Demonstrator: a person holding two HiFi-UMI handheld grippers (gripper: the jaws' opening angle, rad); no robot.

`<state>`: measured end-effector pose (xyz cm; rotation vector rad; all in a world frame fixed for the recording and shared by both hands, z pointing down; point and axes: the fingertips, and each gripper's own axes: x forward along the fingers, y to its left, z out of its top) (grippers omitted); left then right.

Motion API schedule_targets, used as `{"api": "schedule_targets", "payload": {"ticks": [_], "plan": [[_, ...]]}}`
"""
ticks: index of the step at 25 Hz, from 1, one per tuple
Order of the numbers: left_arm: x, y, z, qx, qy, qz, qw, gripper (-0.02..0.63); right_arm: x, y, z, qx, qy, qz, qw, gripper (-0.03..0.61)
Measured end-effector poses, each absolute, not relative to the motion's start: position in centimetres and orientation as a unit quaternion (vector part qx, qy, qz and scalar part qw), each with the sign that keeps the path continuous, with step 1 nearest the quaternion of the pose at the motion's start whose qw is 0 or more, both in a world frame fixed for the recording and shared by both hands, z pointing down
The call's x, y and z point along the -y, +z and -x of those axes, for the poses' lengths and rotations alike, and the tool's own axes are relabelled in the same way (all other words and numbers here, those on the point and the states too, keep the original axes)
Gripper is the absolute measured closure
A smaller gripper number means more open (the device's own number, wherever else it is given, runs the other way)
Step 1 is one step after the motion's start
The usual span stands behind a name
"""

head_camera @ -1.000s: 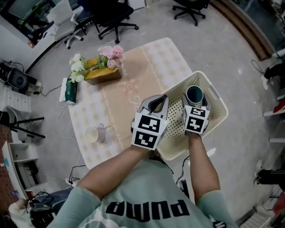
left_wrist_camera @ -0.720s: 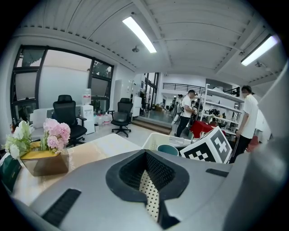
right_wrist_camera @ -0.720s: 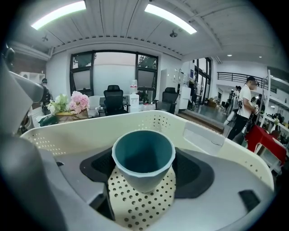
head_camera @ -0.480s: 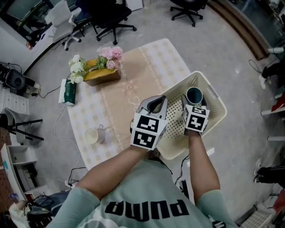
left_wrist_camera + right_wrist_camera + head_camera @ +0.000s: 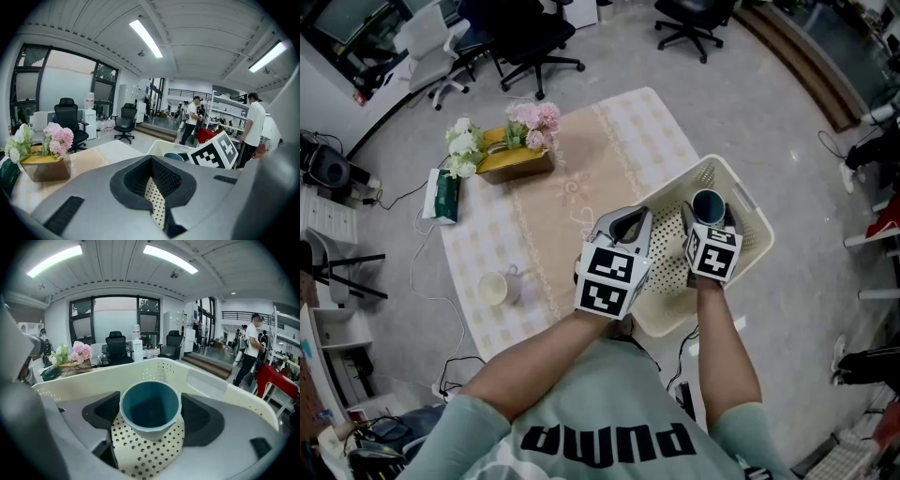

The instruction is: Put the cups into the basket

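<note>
One teal cup [image 5: 709,202] is hanging inside the basket [image 5: 757,225] at 4 o'clock, our right gripper's [image 5: 151,418] fingers closed on it. Our left gripper's [image 5: 623,223] fingers are meeting, empty. We are judging the white cup [image 5: 494,288], at 8 o'clock on the surface [image 5: 581,159], not yet collected.

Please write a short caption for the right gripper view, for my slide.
The right claw grips a blue cup upright inside the cream basket.

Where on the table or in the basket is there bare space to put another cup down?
Bare: the middle of the table, between the flower box, the white cup and the basket; also the basket floor at its near end. Crowded: the basket's far side, where the right hand-held gripper holds the teal cup.
</note>
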<state>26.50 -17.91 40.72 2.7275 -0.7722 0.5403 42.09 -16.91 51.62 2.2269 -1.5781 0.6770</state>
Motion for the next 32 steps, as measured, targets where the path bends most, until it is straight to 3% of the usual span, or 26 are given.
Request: {"api": "schedule_targets", "payload": {"ticks": [15,32], "plan": [[17.7,39.3,-24.3,0.276,0.162,-0.939,0.129,0.614,16.9,43.5,-38.5,0.577,0.17,-0.789,0.127,0.195],[18.9,38.6,-16.4,0.334,0.133,-0.922,0.142,0.614,16.7,40.5,-27.4,0.648,0.149,-0.734,0.139,0.198]]}}
